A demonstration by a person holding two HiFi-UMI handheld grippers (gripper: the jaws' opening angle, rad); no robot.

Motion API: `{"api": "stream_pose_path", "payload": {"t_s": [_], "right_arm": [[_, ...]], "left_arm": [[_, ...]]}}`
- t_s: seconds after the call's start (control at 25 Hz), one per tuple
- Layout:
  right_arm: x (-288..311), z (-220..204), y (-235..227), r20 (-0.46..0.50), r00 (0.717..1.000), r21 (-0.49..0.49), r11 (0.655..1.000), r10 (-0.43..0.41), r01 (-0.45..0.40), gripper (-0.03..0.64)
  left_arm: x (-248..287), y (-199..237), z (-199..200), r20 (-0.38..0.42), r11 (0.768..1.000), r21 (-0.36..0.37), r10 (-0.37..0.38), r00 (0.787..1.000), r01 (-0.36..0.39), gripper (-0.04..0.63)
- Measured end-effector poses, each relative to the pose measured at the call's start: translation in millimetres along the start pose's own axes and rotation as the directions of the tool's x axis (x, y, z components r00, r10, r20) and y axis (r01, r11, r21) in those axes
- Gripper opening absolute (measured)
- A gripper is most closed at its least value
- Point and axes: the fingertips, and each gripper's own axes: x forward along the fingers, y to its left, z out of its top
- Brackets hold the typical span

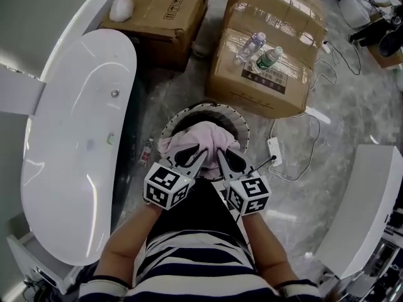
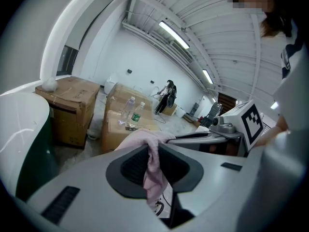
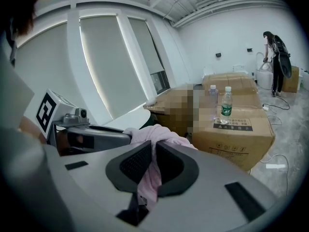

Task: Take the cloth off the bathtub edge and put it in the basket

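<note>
My left gripper pinched shut on one pink cloth, my right gripper clamping it alongside, one basket beneath, two bottles, two boxes beyond.

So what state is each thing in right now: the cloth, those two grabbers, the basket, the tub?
Basket: upright, mouth open.
Cloth: bunched, held up over the basket.
Left gripper: shut on the cloth.
Right gripper: shut on the cloth.
Bathtub: dry, no cloth on its edge.
Bottles: upright on a closed box.
</note>
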Motion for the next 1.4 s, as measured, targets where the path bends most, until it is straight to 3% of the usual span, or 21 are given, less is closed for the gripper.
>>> {"api": "stream_pose_path", "payload": {"t_s": [0.36,0.8,1.2,1.4], "right_arm": [[34,-61,-31,-0.149,0.987,0.040,0.998,0.053,-0.047,0.051],[76,-141,-63,-0.326,0.942,0.061,0.996,0.075,-0.059,0.051],[98,-194,-81,-0.435,0.899,0.072,0.997,0.052,-0.023,0.051],[104,-212,-83,-0.483,0.875,0.056,0.998,0.029,-0.002,0.060]], "left_arm": [[39,24,-62,-0.132,0.997,-0.050,0.046,0.990,-0.053,0.074],[76,56,-145,-0.296,0.985,-0.113,0.090,0.951,-0.129,0.074],[95,75,-201,-0.422,0.979,-0.124,0.098,0.901,-0.165,0.077],[95,92,-226,-0.512,0.967,-0.075,0.174,0.841,-0.245,0.108]]}}
